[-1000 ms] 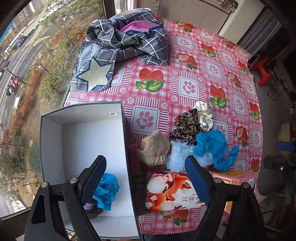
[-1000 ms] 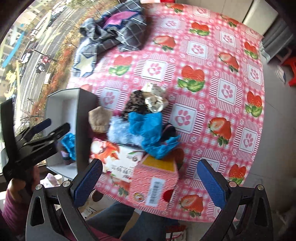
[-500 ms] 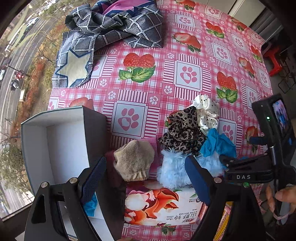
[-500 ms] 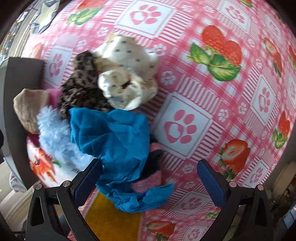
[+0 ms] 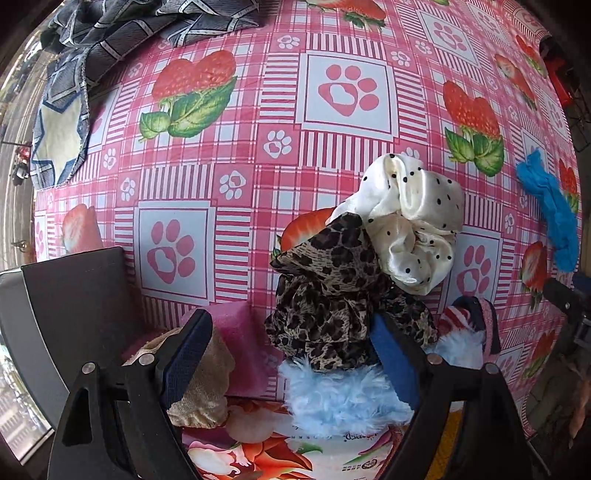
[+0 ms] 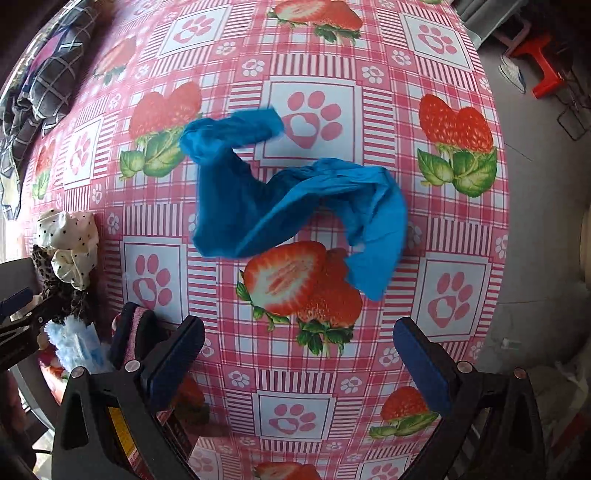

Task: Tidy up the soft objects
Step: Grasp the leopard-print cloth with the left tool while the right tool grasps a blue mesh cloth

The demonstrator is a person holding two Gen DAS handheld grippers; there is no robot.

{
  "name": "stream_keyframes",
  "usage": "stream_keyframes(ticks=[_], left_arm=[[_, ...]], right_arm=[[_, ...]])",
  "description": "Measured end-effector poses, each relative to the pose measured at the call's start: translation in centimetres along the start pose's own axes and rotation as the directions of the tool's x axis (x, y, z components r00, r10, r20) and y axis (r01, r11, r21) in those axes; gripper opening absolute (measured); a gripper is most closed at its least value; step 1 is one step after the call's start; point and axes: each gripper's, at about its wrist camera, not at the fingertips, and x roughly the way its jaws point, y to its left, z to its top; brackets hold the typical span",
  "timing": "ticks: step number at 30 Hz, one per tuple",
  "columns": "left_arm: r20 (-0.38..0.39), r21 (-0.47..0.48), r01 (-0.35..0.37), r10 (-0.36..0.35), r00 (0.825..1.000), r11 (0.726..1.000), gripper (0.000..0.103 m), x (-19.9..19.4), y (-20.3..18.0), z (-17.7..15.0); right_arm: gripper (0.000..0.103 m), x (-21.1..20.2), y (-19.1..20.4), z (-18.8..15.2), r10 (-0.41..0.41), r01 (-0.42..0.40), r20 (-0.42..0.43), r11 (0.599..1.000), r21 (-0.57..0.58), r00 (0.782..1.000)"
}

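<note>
- The left gripper [image 5: 291, 354] is wide open and holds nothing. It sits low over a heap of soft things.
- Between its fingers lies a leopard scrunchie [image 5: 328, 295]. A white dotted scrunchie [image 5: 410, 229] rests on top of it, a bit farther back.
- A fluffy light blue puff [image 5: 340, 395] lies just under the leopard one, touching the right finger.
- A tan cloth [image 5: 207, 376] and a pink cloth [image 5: 240, 343] sit by the left finger. The finger hides part of them.
- A dark box [image 5: 74, 306] stands just left of the heap. Its wall is close to the left finger.
- A flowered pack [image 5: 266, 454] lies under the heap at the near edge.
- The right gripper [image 6: 299, 365] is wide open too, with nothing in it.
- A blue cloth [image 6: 288, 195] is in front of it, well apart from the heap. It looks blurry, so I cannot tell if it lies flat on the table [image 6: 314, 410].
- A plaid cloth [image 5: 147, 26] lies at the far side of the table.
- A red stool [image 6: 539, 59] stands on the floor past the table.
</note>
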Motion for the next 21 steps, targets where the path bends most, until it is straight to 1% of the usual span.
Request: stream_keyframes(ticks=[3, 5, 7, 8, 10, 13, 15, 16, 17, 18, 19, 20, 21], left_arm=[[-0.01, 0.001, 0.008, -0.008, 1.0, 1.0, 0.089, 0.8, -0.2, 0.4], [-0.02, -0.011, 0.014, -0.014, 1.0, 1.0, 0.089, 1.4, -0.2, 0.6], [-0.019, -0.009, 0.021, -0.021, 1.0, 1.0, 0.089, 1.7, -0.3, 0.7], [-0.019, 0.0, 0.018, -0.018, 1.0, 1.0, 0.089, 1.8, -0.5, 0.7], [-0.025, 0.014, 0.008, -0.008, 1.0, 1.0, 0.089, 2.1, -0.8, 0.9], [-0.026, 0.019, 0.004, -0.003, 1.0, 1.0, 0.088, 2.5, -1.5, 1.3], [-0.02, 0.031, 0.01, -0.01, 1.0, 0.999, 0.082, 2.3, -1.9, 1.4], [-0.013, 0.036, 0.02, -0.019, 1.0, 0.999, 0.072, 2.0, -2.1, 1.3], [-0.008, 0.037, 0.049, -0.049, 0.999, 0.998, 0.047, 1.8, -2.4, 1.3], [-0.013, 0.026, 0.081, -0.08, 0.997, 0.996, 0.035, 1.4, -2.2, 1.5], [-0.013, 0.012, 0.087, -0.086, 0.996, 0.996, 0.03, 1.2, -1.9, 1.5], [-0.001, 0.002, 0.089, -0.089, 0.996, 0.996, 0.024, 1.0, -1.8, 1.5], [0.017, -0.004, 0.091, -0.091, 0.996, 0.996, 0.022, 0.7, -1.7, 1.5]], right_arm=[[0.103, -0.7, 1.0, 0.8, -0.052, 0.053, 0.092, 0.998, -0.015, 0.994], [0.103, -1.3, 1.2, 2.2, -0.077, 0.077, 0.147, 0.997, 0.0, 0.986], [0.103, -1.6, 1.3, 3.8, -0.076, 0.076, 0.19, 0.997, 0.009, 0.979], [0.103, -1.2, 1.4, 4.5, -0.06, 0.061, 0.176, 0.998, 0.0, 0.982], [0.103, 0.3, 2.4, 5.6, -0.036, 0.04, 0.119, 0.999, -0.035, 0.992], [0.103, 2.0, 4.8, 5.3, -0.067, 0.077, 0.097, 0.992, -0.104, 0.993], [0.102, 2.8, 6.0, 4.5, -0.082, 0.092, 0.08, 0.987, -0.131, 0.993], [0.101, 3.1, 6.2, 4.2, -0.083, 0.092, 0.073, 0.988, -0.128, 0.994], [0.095, 3.0, 6.2, 4.0, -0.067, 0.076, 0.08, 0.991, -0.11, 0.995], [0.084, 3.1, 6.3, 4.3, -0.038, 0.046, 0.074, 0.994, -0.099, 0.997], [0.077, 2.9, 6.0, 3.9, -0.014, 0.021, 0.074, 0.995, -0.094, 0.997], [0.054, 2.4, 5.8, 3.6, -0.013, 0.022, 0.089, 0.994, -0.106, 0.996], [0.028, 2.0, 6.1, 3.4, -0.008, 0.021, 0.101, 0.992, -0.128, 0.995]])
